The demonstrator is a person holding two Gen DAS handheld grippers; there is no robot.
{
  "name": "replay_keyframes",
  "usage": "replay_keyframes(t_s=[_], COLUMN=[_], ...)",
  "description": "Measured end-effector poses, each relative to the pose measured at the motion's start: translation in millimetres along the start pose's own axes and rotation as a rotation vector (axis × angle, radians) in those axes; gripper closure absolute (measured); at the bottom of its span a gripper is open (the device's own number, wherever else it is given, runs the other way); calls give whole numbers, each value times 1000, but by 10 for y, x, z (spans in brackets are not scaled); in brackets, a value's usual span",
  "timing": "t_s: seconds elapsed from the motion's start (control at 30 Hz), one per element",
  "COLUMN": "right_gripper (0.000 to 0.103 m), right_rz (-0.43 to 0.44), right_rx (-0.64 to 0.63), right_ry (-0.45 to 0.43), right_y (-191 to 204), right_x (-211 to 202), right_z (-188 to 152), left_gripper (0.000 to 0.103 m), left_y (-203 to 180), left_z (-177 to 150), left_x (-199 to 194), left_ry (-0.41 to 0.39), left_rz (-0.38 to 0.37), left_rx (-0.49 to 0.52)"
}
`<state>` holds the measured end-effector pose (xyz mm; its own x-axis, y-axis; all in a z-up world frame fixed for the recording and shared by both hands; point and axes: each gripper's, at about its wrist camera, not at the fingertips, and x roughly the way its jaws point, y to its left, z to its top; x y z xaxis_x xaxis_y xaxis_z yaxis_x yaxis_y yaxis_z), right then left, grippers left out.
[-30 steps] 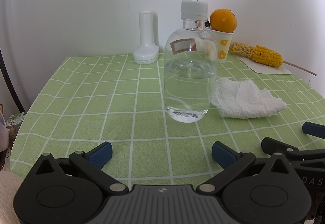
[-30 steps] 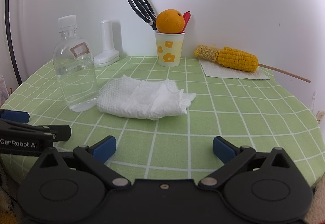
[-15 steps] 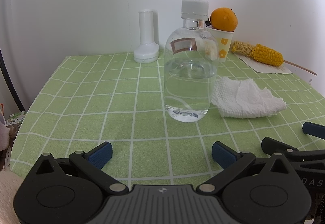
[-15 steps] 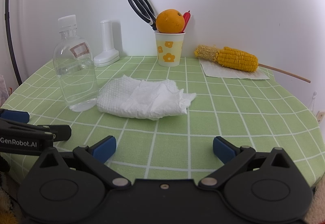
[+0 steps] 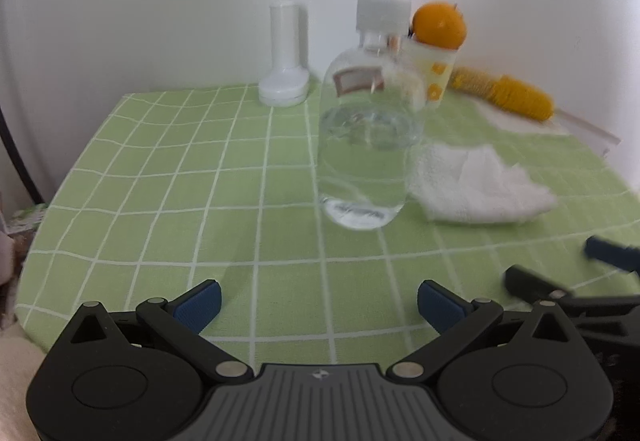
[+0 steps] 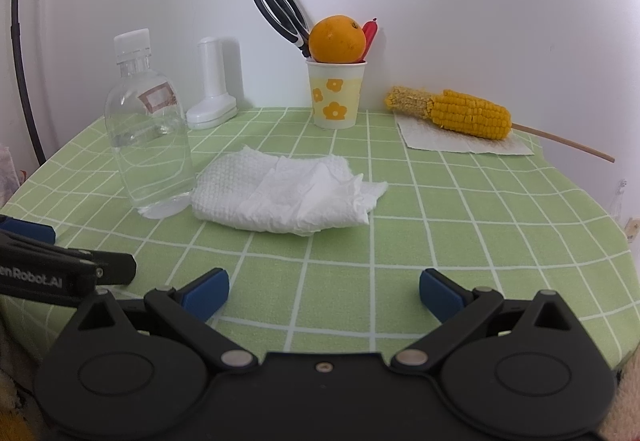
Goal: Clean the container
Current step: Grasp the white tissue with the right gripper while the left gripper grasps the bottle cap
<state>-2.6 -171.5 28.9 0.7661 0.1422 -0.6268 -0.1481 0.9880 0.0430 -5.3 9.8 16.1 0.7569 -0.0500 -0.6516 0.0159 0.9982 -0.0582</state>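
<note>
Blue-padded and spread wide, your left tool (image 5: pixel 318 301) hung low over the near edge of the green checked surface (image 5: pixel 168 177) with nothing between its fingers, and your right tool (image 6: pixel 324 291) was just as open and just as empty beside it. Neither had touched anything, so the step in hand was, as I judge it, the first reach.

Straight ahead of the left tool stood the clear bottle (image 5: pixel 366 137), upright, capped in white and partly filled with water. That made it heavy and slick, so you did well to aim at the broad body, not the narrow neck, and to close squarely. The left view was blurred, so a slower approach would have helped.

Ahead and slightly left of the right tool lay the crumpled white cloth (image 6: pixel 286 195), its left edge just beside the bottle's base. Pinch a thick fold near its middle.

Farther back stood a paper cup (image 6: pixel 336 95) and a corn cob (image 6: pixel 466 114), well apart from your work.
</note>
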Motion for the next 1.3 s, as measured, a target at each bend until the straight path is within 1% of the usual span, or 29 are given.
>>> replay_keyframes(t_s=[0.07, 0.13, 0.23, 0.37, 0.4, 0.43, 0.5, 0.53, 0.6, 0.67, 0.73, 0.83, 0.87, 0.9, 1.0, 1.07, 1.1, 1.13, 1.17, 1.23, 1.27, 1.3], right_gripper=[1, 1, 1, 2, 3, 4, 5, 5, 8, 11, 13, 24, 34, 47, 63, 81, 85, 87, 89, 89, 89, 89], right_rz=[2, -8, 10, 65, 75, 86, 114, 127, 117, 105, 96, 93, 94, 95, 95, 92, 117, 166, 216, 341, 382, 402], right_rx=[13, 24, -5, -22, -36, -51, -69, -76, -90, -81, -65, -72, -75, -77, -78, -61, -34, 7, 49, 153, 185, 197], right_ry=[-5, -37, -109, -120, -115, -107, -83, -67, -31, 1, 31, 25, 19, 13, 5, -5, -8, -8, -9, 7, 16, 21], right_y=[-22, -43, -30, 36, 66, 92, 125, 145, 186, 179, 157, 141, 135, 129, 112, 86, 54, 7, -41, -127, -138, -124], right_x=[-12, -45, -94, 51, 111, 178, 311, 374, 493, 575, 647, 651, 642, 633, 612, 609, 608, 607, 605, 622, 629, 633], right_z=[8, 37, 161, 378, 426, 467, 522, 536, 544, 533, 518, 505, 501, 497, 493, 490, 487, 483, 479, 459, 450, 442], left_gripper=[0, 0, 0, 1, 3, 8, 15, 16, 20, 22, 27, 29, 29, 29, 29, 31, 35, 39, 40, 50, 51, 53], left_y=[48, 76, 48, -59, -89, -116, -168, -192, -237, -282, -322, -340, -349, -355, -367, -375, -379, -383, -384, -374, -361, -348], left_z=[35, 116, 301, 550, 607, 657, 740, 772, 812, 841, 851, 873, 880, 888, 913, 932, 940, 947, 954, 970, 981, 989], left_x=[-114, -241, -391, -463, -457, -445, -408, -382, -341, -302, -269, -212, -201, -192, -191, -197, -203, -209, -213, -209, -201, -192], left_ry=[-54, -109, -180, -247, -253, -250, -239, -231, -224, -217, -214, -203, -203, -202, -205, -208, -210, -211, -210, -204, -199, -191], left_rz=[-39, -67, -67, -56, -57, -58, -60, -61, -58, -56, -54, -52, -47, -43, -42, -40, -38, -36, -38, -49, -58, -62], left_rx=[-33, -36, 15, 85, 94, 99, 108, 112, 121, 130, 133, 138, 140, 141, 143, 147, 151, 154, 153, 135, 115, 97])
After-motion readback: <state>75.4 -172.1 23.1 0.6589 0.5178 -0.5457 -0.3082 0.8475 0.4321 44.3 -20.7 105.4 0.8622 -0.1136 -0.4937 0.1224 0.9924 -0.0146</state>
